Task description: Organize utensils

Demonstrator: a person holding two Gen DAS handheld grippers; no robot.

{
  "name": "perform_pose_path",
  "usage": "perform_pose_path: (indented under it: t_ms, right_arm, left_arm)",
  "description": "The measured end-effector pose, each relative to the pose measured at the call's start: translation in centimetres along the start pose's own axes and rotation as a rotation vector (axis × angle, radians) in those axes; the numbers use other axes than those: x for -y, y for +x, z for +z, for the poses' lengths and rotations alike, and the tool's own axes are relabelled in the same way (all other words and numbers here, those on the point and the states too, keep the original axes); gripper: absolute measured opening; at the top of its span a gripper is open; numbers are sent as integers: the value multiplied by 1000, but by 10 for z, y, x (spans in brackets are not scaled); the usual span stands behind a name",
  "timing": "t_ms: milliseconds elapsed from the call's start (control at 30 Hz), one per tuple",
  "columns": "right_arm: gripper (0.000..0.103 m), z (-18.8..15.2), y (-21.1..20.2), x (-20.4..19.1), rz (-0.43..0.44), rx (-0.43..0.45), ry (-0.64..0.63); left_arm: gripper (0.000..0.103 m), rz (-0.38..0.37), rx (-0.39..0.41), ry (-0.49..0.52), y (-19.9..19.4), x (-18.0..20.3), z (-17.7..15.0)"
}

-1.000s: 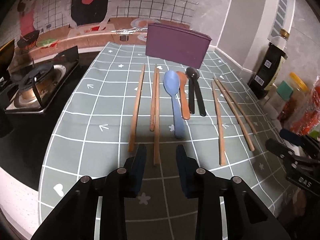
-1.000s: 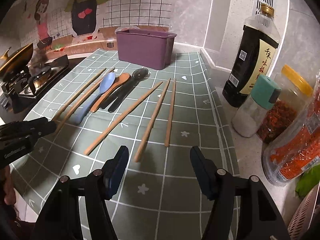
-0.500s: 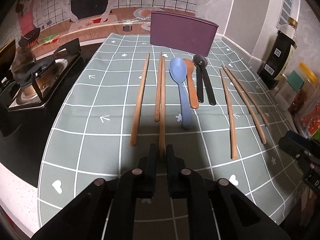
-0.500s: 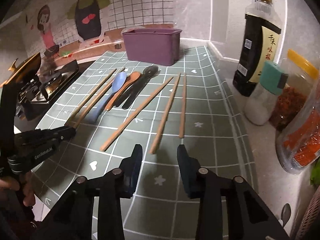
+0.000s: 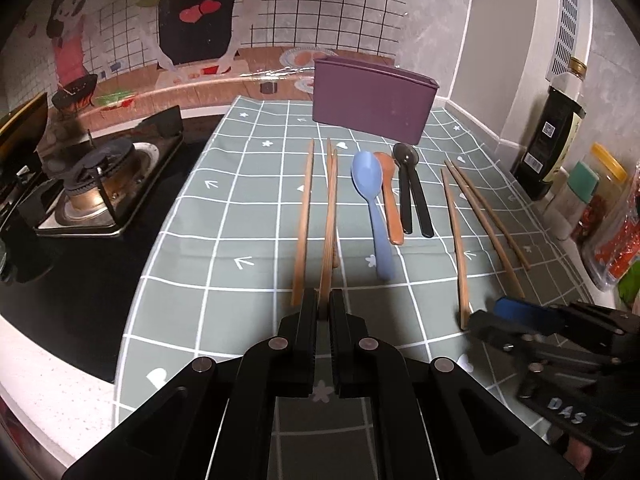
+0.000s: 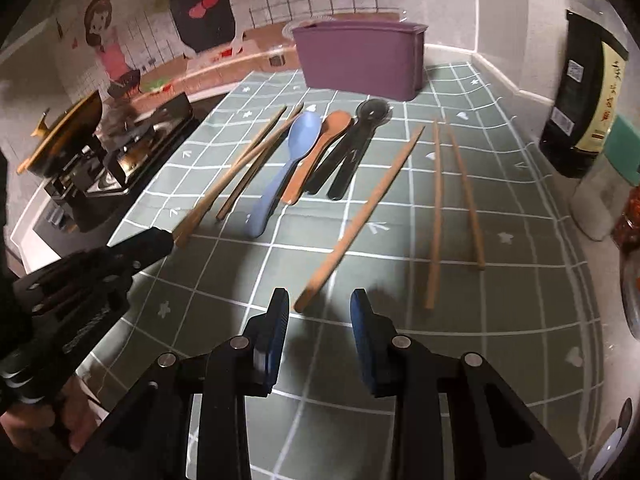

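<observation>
**Left gripper holds one chopstick; right gripper lined up on another**

The left gripper (image 5: pixel 324 304) is clamped on the near end of a wooden chopstick (image 5: pixel 329 216), whose long axis runs straight away from it toward the purple utensil box (image 5: pixel 370 102) at the far side of the bench (image 5: pixel 224 240). A second chopstick (image 5: pixel 303 220) lies just beside the held one, on the side away from the spoons, and a third is partly hidden behind it.

The right gripper (image 6: pixel 320 308) has just been closing its jaws, yet they stand apart with nothing pressed between them. The near tip of a flat wooden stick (image 6: pixel 360 216) lies just ahead of the gap, toward the left finger; its length slants away toward the purple utensil box. My judgement is that the right gripper needs to go slightly forward and down to straddle that tip.

Between the two sticks, nearer the purple utensil box, lie a blue spoon (image 5: pixel 370 200), a brown spoon (image 5: pixel 390 196) and a black spoon (image 5: pixel 410 188), close together. Two more chopsticks (image 6: pixel 452 200) lie on the far side of the flat stick from the spoons, near the dark sauce bottle (image 6: pixel 584 104). Nothing blocks either path to the box, though the neighbouring chopstick could be dragged along.
</observation>
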State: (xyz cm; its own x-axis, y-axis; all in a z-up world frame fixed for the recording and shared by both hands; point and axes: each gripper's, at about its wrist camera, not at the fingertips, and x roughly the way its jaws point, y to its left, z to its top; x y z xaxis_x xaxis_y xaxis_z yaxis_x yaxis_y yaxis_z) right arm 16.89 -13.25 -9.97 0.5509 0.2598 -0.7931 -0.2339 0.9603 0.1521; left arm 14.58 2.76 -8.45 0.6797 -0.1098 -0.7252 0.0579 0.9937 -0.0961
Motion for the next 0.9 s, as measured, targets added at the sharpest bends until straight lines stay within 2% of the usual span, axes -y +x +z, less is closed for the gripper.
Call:
perform_pose_path:
  t_ms: [233,367,500,700,900]
  right_arm:
    - [30,-1,16,-16,-53,-32,-28]
    - [12,-1,16,-13,-77,-29,-47]
    - [10,-2,10,-7,-82,-19,-54]
    - [8,3,-16,10,-118,52,-65]
    - [8,22,-50,23,-145,140,-81]
  left_arm:
    - [6,3,18,-8,-8,-8,0]
    - [6,1,35,0,-12,-7,3]
    - [6,-4,53,0,-18,-5,8]
    - [6,-9,111,7,-35,-1,21]
    - [6,-12,191,33,-55,3,47]
